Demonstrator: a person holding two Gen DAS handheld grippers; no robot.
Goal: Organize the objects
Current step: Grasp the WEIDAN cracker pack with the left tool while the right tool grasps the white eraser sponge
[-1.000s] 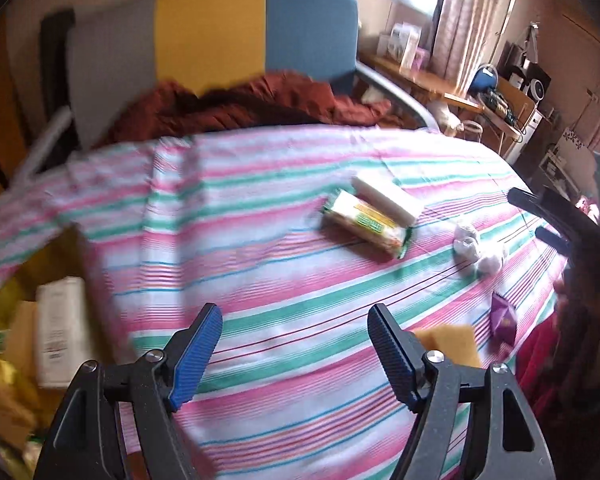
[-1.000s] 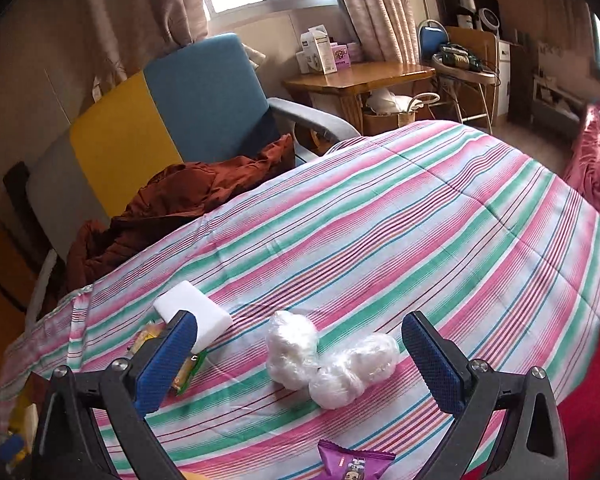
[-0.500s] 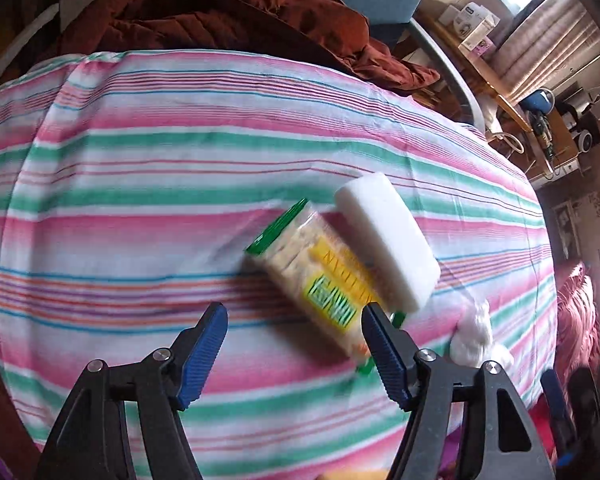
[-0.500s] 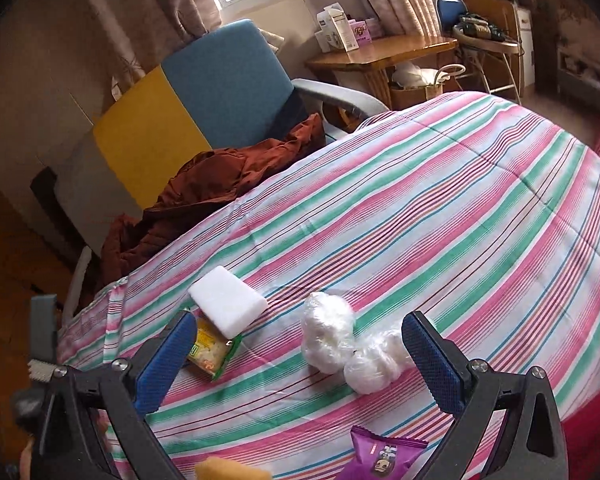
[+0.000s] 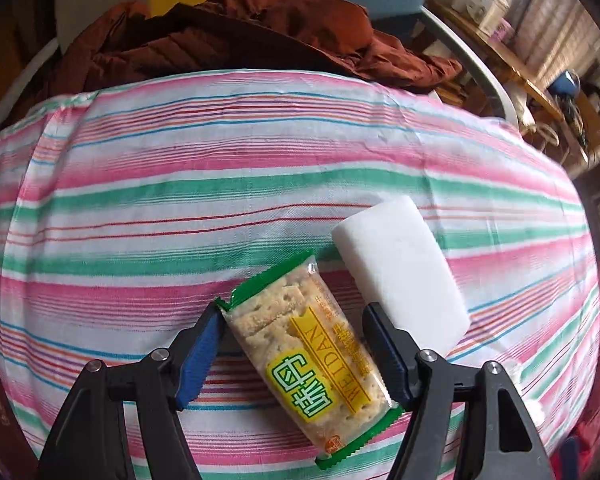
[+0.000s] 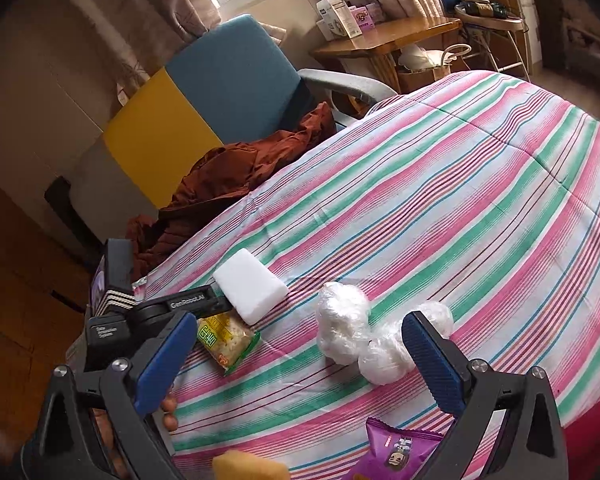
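**Straddling the cracker pack, left jaws opening**

Left gripper points steeply down over the cracker pack; pack lies flat on the striped cloth between the two blue pads; jaws are opening, pads not clearly pressing the wrapper; left pad sits at the pack's far-left corner, right pad along its right edge.

White foam block lies just right of the pack, edge to edge; right finger overlaps its near corner.

Right gripper hovers off the cloth, jaws wide, nothing between them; wrapped white bundles on the cloth past its tips; purple snack packet and yellow sponge nearest the camera.

Brown jacket heaped on the armchair at the far side; wooden side table far right.
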